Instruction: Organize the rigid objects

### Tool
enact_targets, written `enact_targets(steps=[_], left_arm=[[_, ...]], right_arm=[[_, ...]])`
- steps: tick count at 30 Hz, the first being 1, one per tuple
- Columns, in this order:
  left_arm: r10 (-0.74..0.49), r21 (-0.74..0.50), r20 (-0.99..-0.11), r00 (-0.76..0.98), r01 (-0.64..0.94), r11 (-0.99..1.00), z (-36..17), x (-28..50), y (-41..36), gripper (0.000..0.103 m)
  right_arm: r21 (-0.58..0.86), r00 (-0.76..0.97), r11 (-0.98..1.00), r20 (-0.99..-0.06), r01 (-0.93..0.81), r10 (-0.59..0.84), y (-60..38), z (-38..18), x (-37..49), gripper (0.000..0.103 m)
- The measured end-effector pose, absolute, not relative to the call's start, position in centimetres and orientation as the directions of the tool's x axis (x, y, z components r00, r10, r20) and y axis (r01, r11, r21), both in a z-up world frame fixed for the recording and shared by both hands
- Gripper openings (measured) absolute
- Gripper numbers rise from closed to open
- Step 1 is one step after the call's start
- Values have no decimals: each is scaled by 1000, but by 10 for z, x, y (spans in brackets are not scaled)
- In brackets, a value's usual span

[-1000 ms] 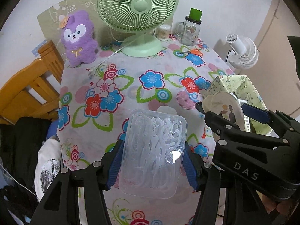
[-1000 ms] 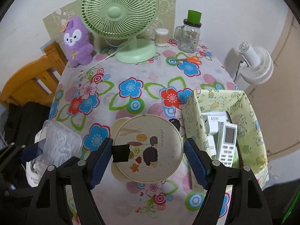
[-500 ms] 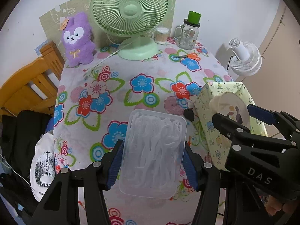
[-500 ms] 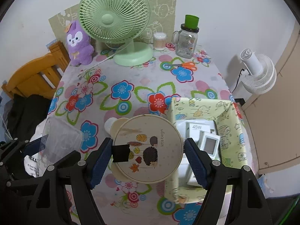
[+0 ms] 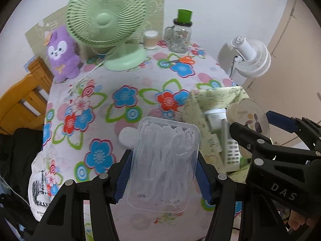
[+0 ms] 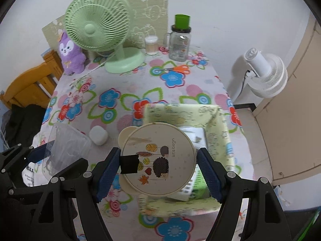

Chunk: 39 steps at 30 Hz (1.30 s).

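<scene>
In the left wrist view, a table covered by a flowered cloth [image 5: 140, 84] is seen against a white wall, with a green fan [image 5: 108, 20], a purple plush toy [image 5: 62, 58], a glass jar [image 5: 181, 34] and orange scissors [image 5: 180, 60] at its far end. The left gripper [image 5: 163, 172] is held above the near edge, its jaws closed on a clear plastic box [image 5: 164, 160].

In the right wrist view, a white fan [image 6: 264, 74] is seen beside the table. The right gripper [image 6: 158, 172] is held over a green fabric basket [image 6: 220, 136], its jaws closed on a round tin [image 6: 158, 158].
</scene>
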<state>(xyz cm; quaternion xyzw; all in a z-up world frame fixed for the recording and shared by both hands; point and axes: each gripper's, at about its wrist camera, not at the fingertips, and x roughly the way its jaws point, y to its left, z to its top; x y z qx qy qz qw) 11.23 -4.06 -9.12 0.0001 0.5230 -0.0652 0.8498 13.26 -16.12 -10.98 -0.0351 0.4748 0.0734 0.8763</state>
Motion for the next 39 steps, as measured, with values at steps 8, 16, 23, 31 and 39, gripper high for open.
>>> enact_targets(steps=[8, 16, 23, 31, 39], left_arm=[[-140, -76, -889, 435, 162, 984, -96, 128, -81, 61], [-159, -80, -894, 420, 201, 976, -103, 145, -111, 61], [-177, -82, -902, 393, 248, 965, -113, 162, -137, 61], [-172, -69, -922, 348, 287, 955, -133, 181, -160, 61], [-154, -51, -935, 318, 310, 949, -148, 197, -170, 60]], right_arm=[[-3, 537, 994, -841, -111, 58, -205, -113, 141, 79], [-5, 530, 997, -847, -75, 35, -237, -119, 152, 79], [-3, 523, 999, -852, -42, 20, -260, -123, 158, 79], [8, 492, 1000, -870, -15, 14, -275, -135, 168, 79], [25, 463, 1000, -886, -9, 26, -279, -147, 180, 79]])
